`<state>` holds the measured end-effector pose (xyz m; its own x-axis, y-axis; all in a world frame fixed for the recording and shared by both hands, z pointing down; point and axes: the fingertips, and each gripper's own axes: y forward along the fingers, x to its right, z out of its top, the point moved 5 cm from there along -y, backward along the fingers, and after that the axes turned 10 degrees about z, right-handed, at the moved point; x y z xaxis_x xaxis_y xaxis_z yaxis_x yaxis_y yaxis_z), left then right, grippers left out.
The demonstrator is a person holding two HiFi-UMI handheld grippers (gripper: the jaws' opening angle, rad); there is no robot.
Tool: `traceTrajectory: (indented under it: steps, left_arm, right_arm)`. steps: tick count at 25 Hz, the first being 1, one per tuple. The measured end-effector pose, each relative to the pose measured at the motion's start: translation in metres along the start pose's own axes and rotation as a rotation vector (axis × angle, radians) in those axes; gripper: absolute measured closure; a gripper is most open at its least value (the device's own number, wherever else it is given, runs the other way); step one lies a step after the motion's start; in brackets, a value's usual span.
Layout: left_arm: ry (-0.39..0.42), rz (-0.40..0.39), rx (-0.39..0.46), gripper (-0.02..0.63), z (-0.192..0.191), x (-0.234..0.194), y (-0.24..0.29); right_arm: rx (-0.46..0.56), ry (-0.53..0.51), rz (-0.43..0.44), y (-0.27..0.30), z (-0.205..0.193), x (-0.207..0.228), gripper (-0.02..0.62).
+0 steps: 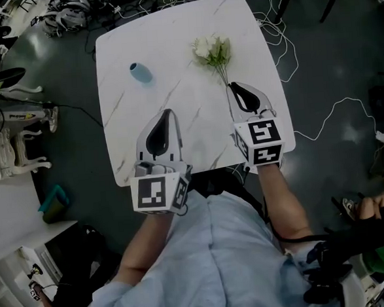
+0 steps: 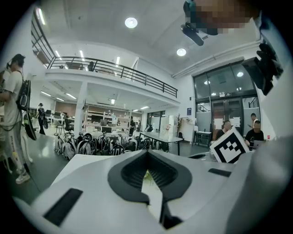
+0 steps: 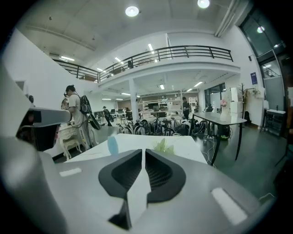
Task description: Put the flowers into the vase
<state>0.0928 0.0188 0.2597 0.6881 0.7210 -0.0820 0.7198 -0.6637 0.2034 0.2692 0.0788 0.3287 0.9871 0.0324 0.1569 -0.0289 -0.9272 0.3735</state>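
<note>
Your right gripper [image 1: 234, 85] has its jaws a thin slit apart right out to the tips, as the right gripper view [image 3: 145, 150] shows, and nothing sits between them. Its tips hover just beside the cut ends of the stems; whether they touch, you cannot tell. Your left gripper [image 1: 169, 112] has its jaws together at the tips in its own view [image 2: 146, 152], empty, over bare tabletop near the front edge.

The bunch of white flowers with thin green stems [image 1: 212, 51] lies flat on the white marble-patterned square table [image 1: 171, 39], on its far right part. Its long axis runs away from you: blooms at the far end, stems pointing back toward your right gripper and a little rightward. The small light-blue cylindrical vase [image 1: 140, 72] sits well apart, to the left of the flowers, and looks upright in the right gripper view [image 3: 112, 145].
</note>
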Motion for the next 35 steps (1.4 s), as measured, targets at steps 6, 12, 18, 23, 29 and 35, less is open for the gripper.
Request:
traceTrajectory:
  steps: [6, 12, 18, 23, 29, 35]
  left_arm:
    - [-0.068, -0.001, -0.045, 0.601, -0.017, -0.024, 0.025]
    - [-0.121, 0.002, -0.086, 0.601, -0.036, -0.045, 0.037]
    - [-0.153, 0.012, -0.127, 0.601, -0.051, -0.063, 0.046]
    - [-0.174, 0.026, -0.159, 0.601, -0.064, -0.071, 0.052]
    - [-0.192, 0.044, -0.177, 0.601, -0.073, -0.077, 0.056]
    - [-0.198, 0.065, -0.19, 0.601, -0.078, -0.082, 0.053]
  right_arm:
    - [-0.135, -0.004, -0.019, 0.041, -0.021, 0.02, 0.499]
    - [-0.255, 0.015, -0.055, 0.075, -0.045, 0.038, 0.452]
    - [-0.348, 0.066, -0.066, 0.099, -0.072, 0.05, 0.434]
    - [-0.386, 0.086, -0.077, 0.116, -0.079, 0.064, 0.434]
    - [-0.417, 0.106, -0.071, 0.13, -0.085, 0.072, 0.434]
    - [-0.463, 0.146, -0.082, 0.139, -0.094, 0.082, 0.46]
